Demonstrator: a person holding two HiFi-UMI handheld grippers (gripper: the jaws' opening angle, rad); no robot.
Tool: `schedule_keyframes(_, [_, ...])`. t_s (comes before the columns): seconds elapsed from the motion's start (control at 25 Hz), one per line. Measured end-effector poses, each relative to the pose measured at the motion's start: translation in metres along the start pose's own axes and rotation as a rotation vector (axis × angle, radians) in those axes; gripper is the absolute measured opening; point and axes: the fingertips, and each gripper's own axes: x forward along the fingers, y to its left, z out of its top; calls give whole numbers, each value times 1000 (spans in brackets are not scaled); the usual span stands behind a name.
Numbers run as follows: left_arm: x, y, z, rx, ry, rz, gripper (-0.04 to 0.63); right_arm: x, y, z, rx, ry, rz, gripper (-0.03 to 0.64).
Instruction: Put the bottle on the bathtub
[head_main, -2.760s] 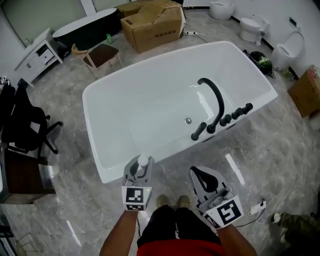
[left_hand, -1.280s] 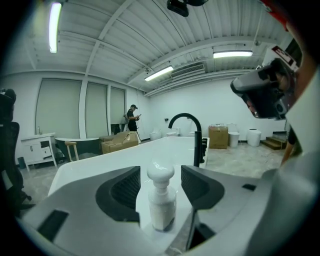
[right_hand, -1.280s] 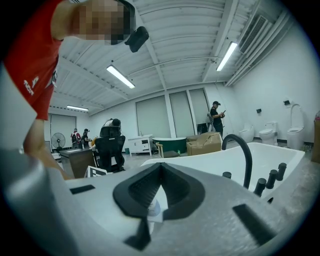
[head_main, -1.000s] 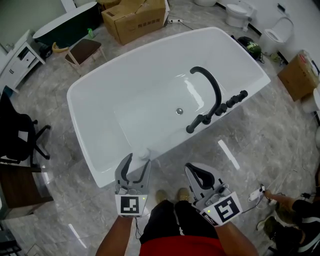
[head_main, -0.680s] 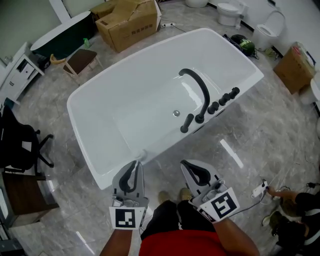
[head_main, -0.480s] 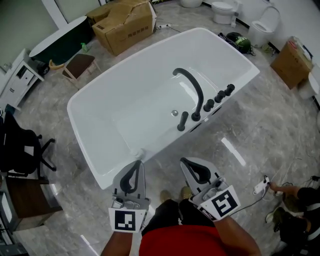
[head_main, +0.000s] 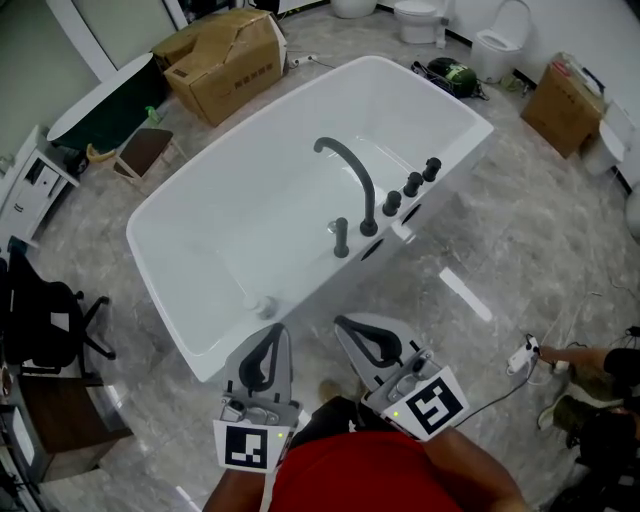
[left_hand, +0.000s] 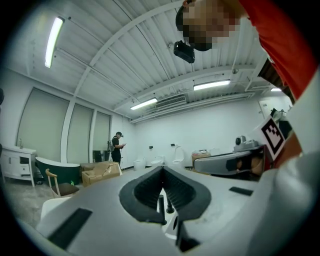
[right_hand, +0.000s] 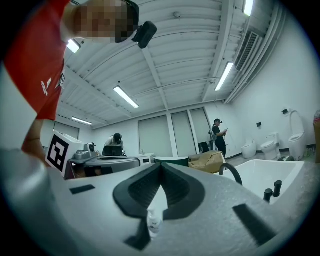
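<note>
One big white bathtub (head_main: 225, 215) fills the middle of the floor, with a second, dark tub (head_main: 100, 92) off by the far wall. There are two cardboard boxes, one large (head_main: 222, 60) beyond the white tub and one smaller (head_main: 560, 95) to the right, and three toilets (head_main: 415, 18) in a row at the back.

On the white tub's near edge I count one black arched spout (head_main: 352, 172), three black knobs (head_main: 410, 183) in a line, and one upright black handle (head_main: 341, 237).

Two grippers are held low in front of the person. The left gripper (head_main: 279, 330) has its curved jaws brought together at the tips with nothing between them. The right gripper (head_main: 341, 322) is the same, tips touching and empty.

A single small white bottle (head_main: 265, 304) stands upright on the tub's near rim, just ahead of the left gripper and clear of both. In the right gripper view it shows through the gap below the joined tips.
</note>
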Motion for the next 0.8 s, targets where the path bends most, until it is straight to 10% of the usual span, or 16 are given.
schedule_keyframes(0.8, [12, 1, 36, 0, -63, 36, 11, 10, 0, 24, -45, -32, 66, 3])
